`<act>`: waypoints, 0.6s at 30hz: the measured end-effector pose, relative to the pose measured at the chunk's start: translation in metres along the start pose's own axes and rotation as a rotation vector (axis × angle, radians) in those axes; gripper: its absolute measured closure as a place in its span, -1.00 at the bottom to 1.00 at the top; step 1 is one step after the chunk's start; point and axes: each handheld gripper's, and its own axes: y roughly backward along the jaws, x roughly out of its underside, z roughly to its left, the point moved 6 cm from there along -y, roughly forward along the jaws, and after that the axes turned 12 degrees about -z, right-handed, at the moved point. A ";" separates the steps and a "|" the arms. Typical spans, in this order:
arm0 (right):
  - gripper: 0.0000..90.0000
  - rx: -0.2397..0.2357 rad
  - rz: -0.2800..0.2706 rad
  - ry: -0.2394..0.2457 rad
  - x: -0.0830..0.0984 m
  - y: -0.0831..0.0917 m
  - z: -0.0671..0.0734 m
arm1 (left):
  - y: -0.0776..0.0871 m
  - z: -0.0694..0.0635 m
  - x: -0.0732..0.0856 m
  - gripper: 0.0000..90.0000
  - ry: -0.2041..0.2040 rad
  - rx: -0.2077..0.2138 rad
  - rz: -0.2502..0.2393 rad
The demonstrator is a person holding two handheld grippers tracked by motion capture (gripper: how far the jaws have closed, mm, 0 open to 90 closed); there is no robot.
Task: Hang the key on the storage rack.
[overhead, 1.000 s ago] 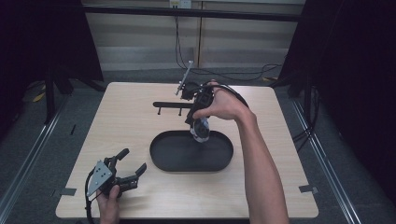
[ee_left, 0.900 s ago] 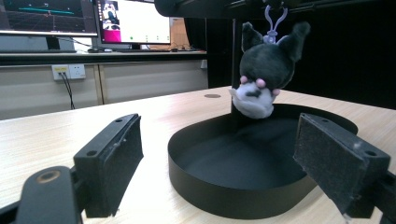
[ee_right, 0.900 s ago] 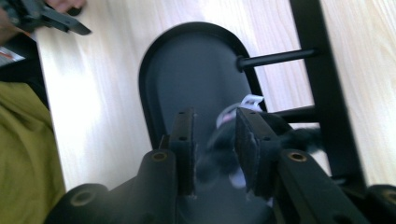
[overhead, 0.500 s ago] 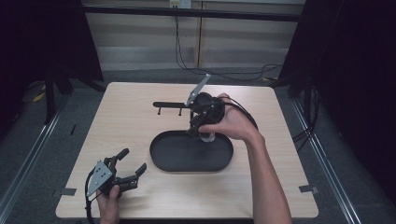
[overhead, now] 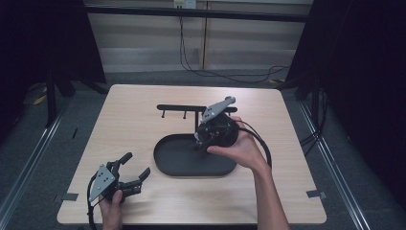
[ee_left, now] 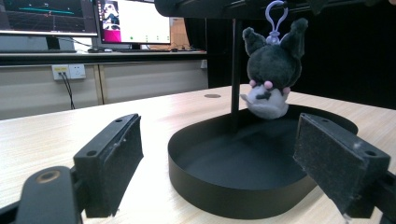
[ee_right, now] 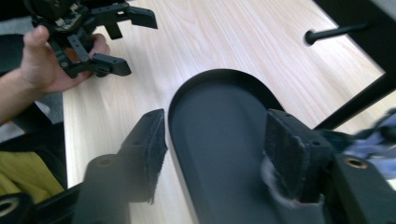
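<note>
One plush keychain hanging, beyond open jaws

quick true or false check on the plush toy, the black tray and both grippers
1. The plush toy hangs by its keyring loop from the stand over the black tray. True.
2. The right gripper is clamped on the plush toy. False: its jaws have just been opening and nothing is between them.
3. The left gripper rests near the table's front left corner, jaws open. True.
4. The tray is full of toys. False: its floor is bare.
5. The left gripper holds the tray's rim. False: it is apart from the tray and holds nothing.
</note>
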 end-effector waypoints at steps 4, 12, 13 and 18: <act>-0.19 0.026 -0.012 -0.013 0.015 -0.001 0.004 | 0.000 0.000 0.000 -0.66 0.000 0.000 -0.001; -0.31 0.109 -0.109 -0.077 0.046 0.003 0.008 | 0.000 0.000 0.000 -0.66 0.001 0.000 -0.001; -0.35 0.121 -0.125 -0.087 0.050 0.005 0.008 | 0.000 0.000 0.000 -0.66 0.000 0.000 -0.001; -0.55 0.164 -0.210 -0.148 0.077 0.008 0.008 | 0.000 0.000 0.000 -0.66 0.000 0.000 -0.001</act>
